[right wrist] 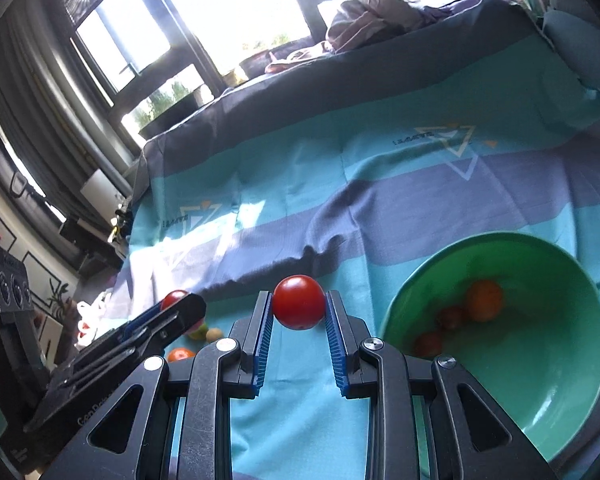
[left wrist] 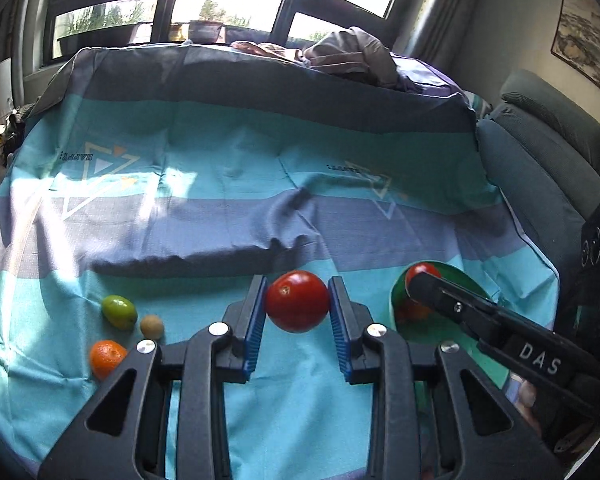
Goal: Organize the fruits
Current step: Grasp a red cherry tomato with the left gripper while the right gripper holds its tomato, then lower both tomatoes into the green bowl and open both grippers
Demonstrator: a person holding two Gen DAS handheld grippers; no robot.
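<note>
My left gripper [left wrist: 298, 304] is shut on a red tomato [left wrist: 297, 301], held above the blue striped cloth [left wrist: 220, 184]. My right gripper [right wrist: 299, 310] is shut on a second red tomato [right wrist: 299, 307], also lifted off the cloth. The right gripper [left wrist: 416, 280] shows in the left wrist view with its tomato [left wrist: 422, 270] beside the green bowl [left wrist: 460, 276]. In the right wrist view the green bowl [right wrist: 560, 380] lies to the right and holds an orange [right wrist: 484, 300] and two small red fruits [right wrist: 450, 317]. The left gripper [right wrist: 180, 304] appears at the left there.
On the cloth to the left lie a green fruit [left wrist: 119, 311], a small tan fruit [left wrist: 152, 326] and an orange mandarin [left wrist: 107, 358]. A grey sofa [left wrist: 540, 168] borders the cloth on the right. Crumpled clothes [left wrist: 340, 56] lie at the far edge under windows.
</note>
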